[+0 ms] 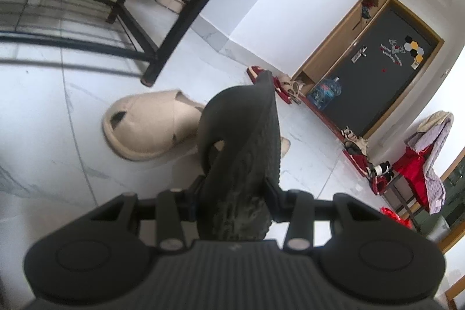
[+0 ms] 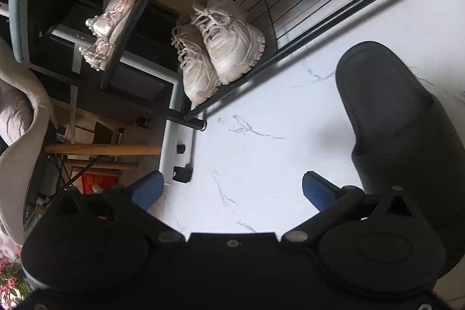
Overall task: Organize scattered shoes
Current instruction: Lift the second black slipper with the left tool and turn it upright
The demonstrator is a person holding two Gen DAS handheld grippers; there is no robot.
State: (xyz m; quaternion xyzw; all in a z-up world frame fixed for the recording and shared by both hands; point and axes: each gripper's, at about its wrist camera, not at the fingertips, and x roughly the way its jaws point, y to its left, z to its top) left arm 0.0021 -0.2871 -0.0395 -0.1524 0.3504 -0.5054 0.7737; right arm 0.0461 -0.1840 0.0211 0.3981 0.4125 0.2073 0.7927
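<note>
Left tool (image 1: 235, 193) pinched black slipper (image 1: 244, 141) on edge, long axis pointing ahead, clear of floor | right tool (image 2: 232, 188) spread, empty | second black slipper (image 2: 407, 118) lay on floor just right of right tool, nearer that hand | shoe rack (image 2: 261, 60) ahead-left

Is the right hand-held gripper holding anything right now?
No, the right hand-held gripper is open over bare floor, and the black slipper lies beside it, outside its blue fingers.
</note>
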